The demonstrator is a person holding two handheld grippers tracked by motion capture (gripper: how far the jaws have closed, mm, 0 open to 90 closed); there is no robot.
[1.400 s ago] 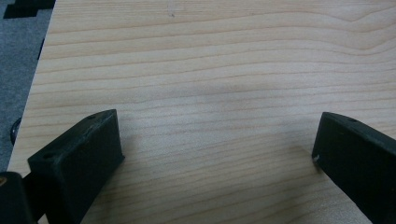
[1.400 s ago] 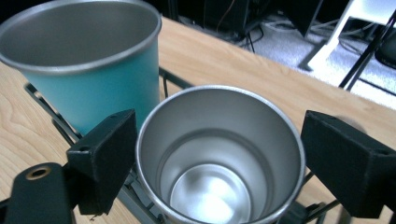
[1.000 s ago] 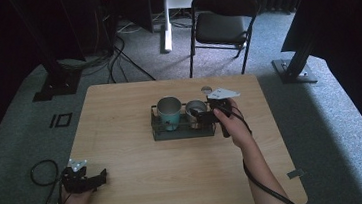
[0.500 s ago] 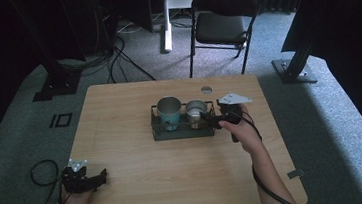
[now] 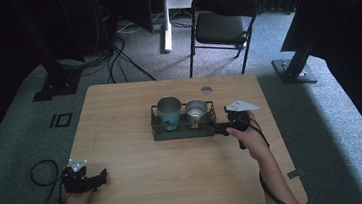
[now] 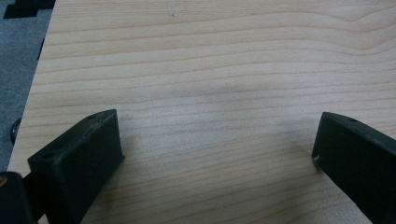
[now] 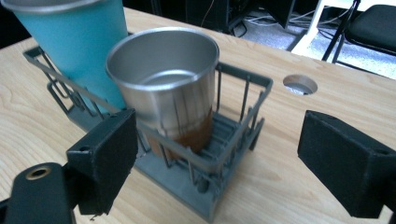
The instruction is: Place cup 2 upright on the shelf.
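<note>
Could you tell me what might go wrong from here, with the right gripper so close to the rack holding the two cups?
The right gripper is open at the end of the wire rack; one jaw could catch the wires and drag it. The steel cup stands tilted in the rack, so a nudge might tip it against the teal cup. The left gripper sits open far off, so nothing braces the rack.

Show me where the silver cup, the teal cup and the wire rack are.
silver cup [image 7: 180, 100], right gripper view, on its outer wall.
teal cup [image 7: 81, 42], right gripper view, on its side.
wire rack [image 7: 245, 79], right gripper view, on its top rim at the corner.
</note>
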